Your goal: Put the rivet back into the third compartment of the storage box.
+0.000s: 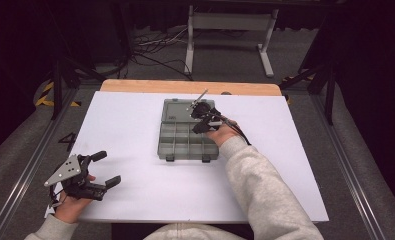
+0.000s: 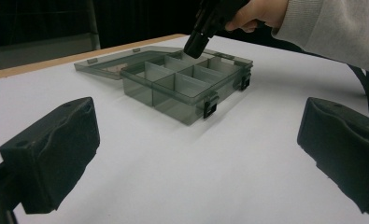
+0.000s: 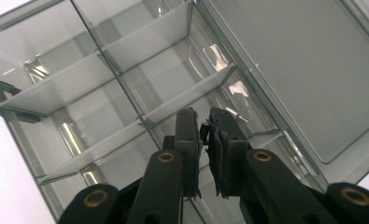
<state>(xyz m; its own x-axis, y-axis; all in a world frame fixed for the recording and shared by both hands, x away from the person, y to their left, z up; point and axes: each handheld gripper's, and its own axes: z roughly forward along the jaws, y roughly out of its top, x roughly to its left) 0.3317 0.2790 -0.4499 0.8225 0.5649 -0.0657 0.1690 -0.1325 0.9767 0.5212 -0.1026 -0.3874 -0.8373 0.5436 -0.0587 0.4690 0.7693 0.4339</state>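
While R gripper (image 3: 203,121) hangs closed over organizer box (image 1: 185,145), long axis front-back, lid (image 1: 177,110) flat behind, L gripper (image 1: 107,169) apart.

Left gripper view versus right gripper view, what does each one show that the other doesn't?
Left gripper view: the left gripper with its jaws wide apart, the white table, and a sleeve. Right gripper view: the right gripper shut, close above the compartments, with a small metal piece beside its tips. Both show the open smoky organizer box with its lid laid back.

high: above, forward-down | right: close over organizer box (image 3: 126,93); left: low, shares it
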